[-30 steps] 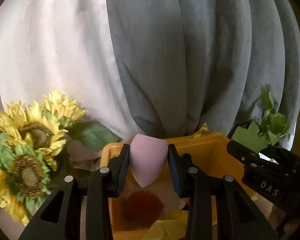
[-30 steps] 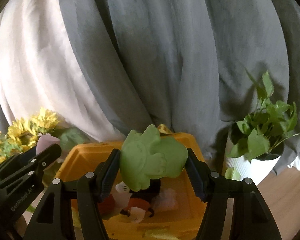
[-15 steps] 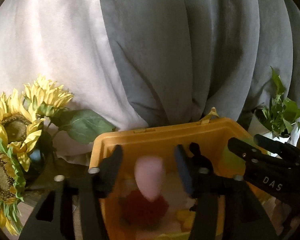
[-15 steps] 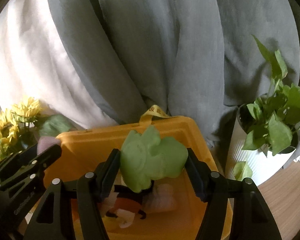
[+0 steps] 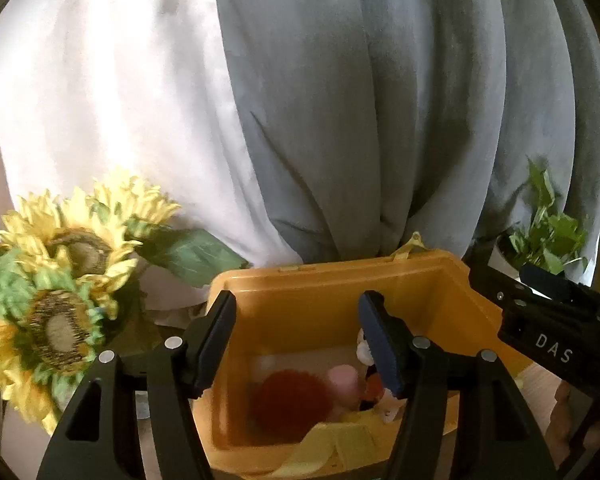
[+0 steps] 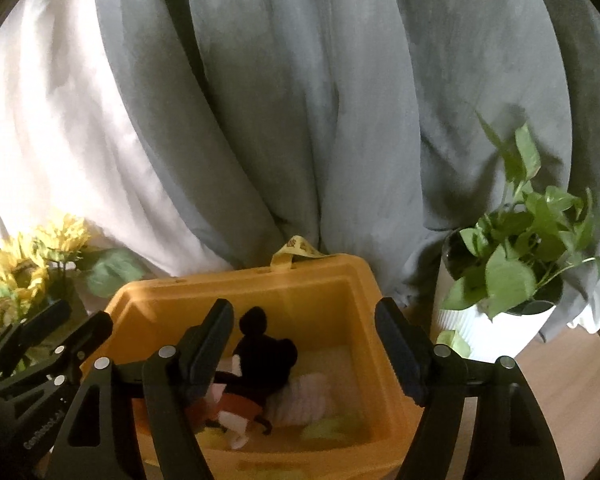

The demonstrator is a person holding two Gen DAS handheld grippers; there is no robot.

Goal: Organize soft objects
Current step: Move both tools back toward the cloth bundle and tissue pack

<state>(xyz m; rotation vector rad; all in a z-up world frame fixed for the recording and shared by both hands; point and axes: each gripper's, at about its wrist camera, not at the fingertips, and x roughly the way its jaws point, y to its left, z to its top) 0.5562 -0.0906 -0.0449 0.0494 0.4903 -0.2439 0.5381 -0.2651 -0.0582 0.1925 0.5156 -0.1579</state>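
Soft toys (image 6: 260, 376) crowd the orange bin (image 5: 340, 276) beneath both emptied, opening hand-held grippers (image 5: 296, 340) (image 6: 304, 348), which might snag one at six o'clock when withdrawing.

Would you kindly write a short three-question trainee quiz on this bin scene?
1. True or false: the left gripper holds a toy.
2. What stands right of the orange bin: A sunflowers, B potted plant, C lamp?
3. Fill in: the pink sponge lies beside the red ____ in the bin.

Key: 1 false, its opening jaws have nothing between them; 2 B; 3 ball.
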